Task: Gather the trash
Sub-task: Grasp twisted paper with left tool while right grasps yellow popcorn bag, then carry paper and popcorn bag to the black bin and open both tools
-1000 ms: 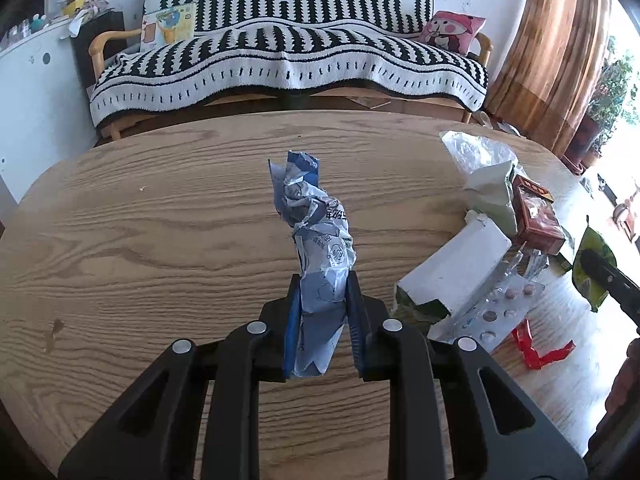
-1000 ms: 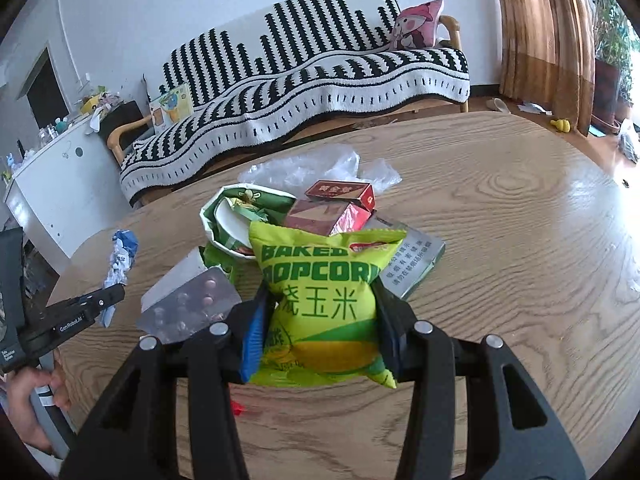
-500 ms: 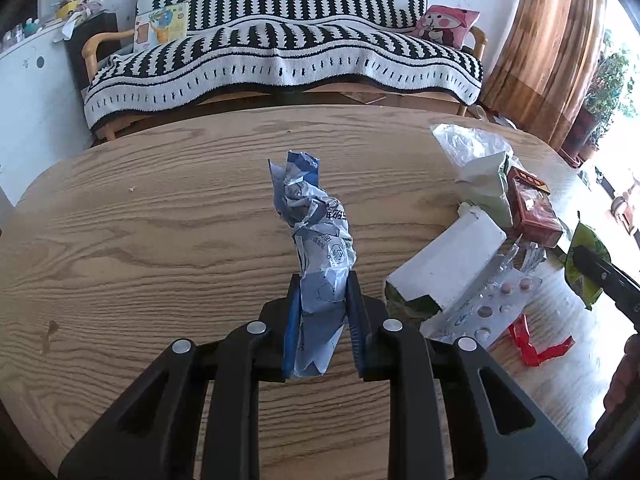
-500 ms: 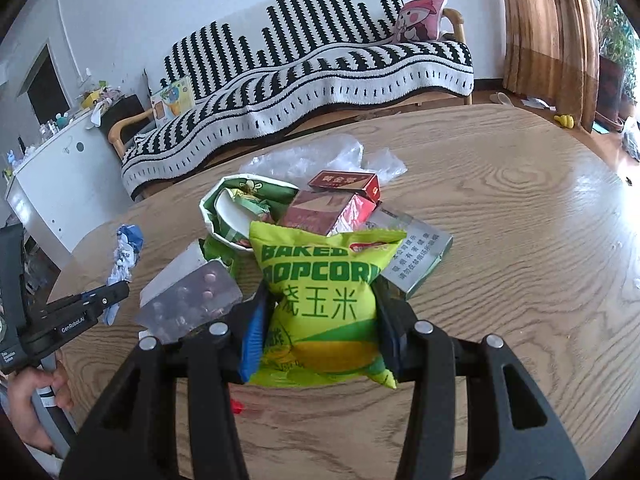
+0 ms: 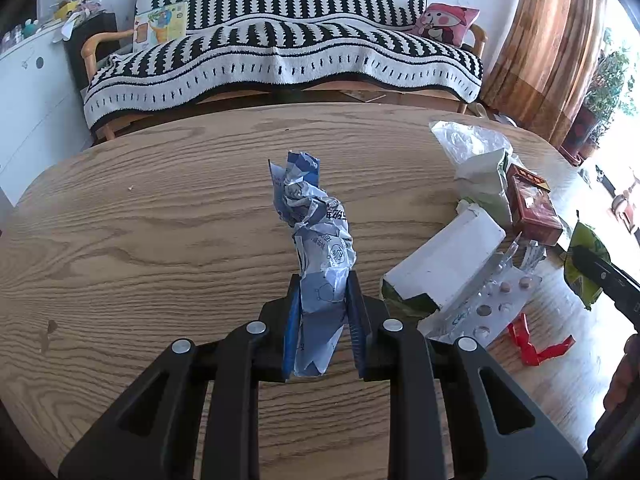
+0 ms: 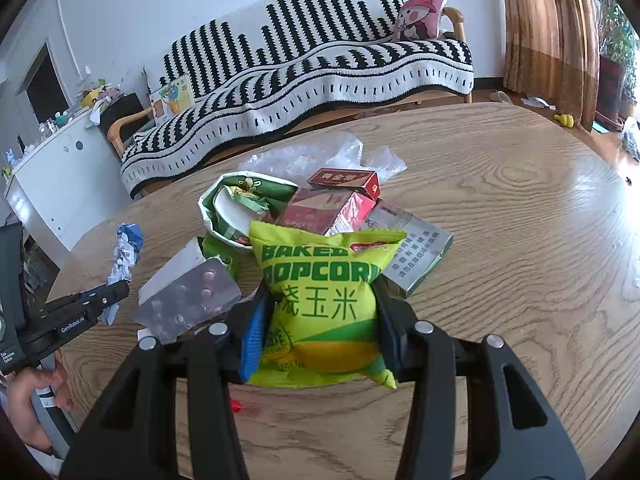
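Left gripper (image 5: 322, 312): pinches a crumpled blue-and-white wrapper (image 5: 318, 248) between its two blue-padded fingers, above the wooden table (image 5: 160, 240).
Wrapper look: twisted and creased paper or foil, blue at the top, pale with dark printed characters in the middle; it stands upright out of the fingers, its lower end hanging just below them.
Right gripper (image 6: 320, 320): clamps a yellow-green popcorn bag (image 6: 320, 300) by its two sides.
Bag look: puffy, with "BAKED POPCORN" in green letters, green characters beneath, a yellow and green band at the bottom and a small red label at the top right corner.
Ahead of the right gripper: the trash pile, just beyond the bag, with a green-and-white bag (image 6: 236, 208), two red boxes (image 6: 332, 208), a grey box (image 6: 408, 256) and clear plastic (image 6: 316, 156).
Left of the right gripper: a blister pack of pills (image 6: 188, 300) leaning on a white box (image 6: 172, 268).
Right of the left gripper: a red scrap (image 5: 532, 344) on the table.
Hard to make out: the print on the wrapper is too creased to read; the popcorn bag hides part of the red boxes and the grey box.
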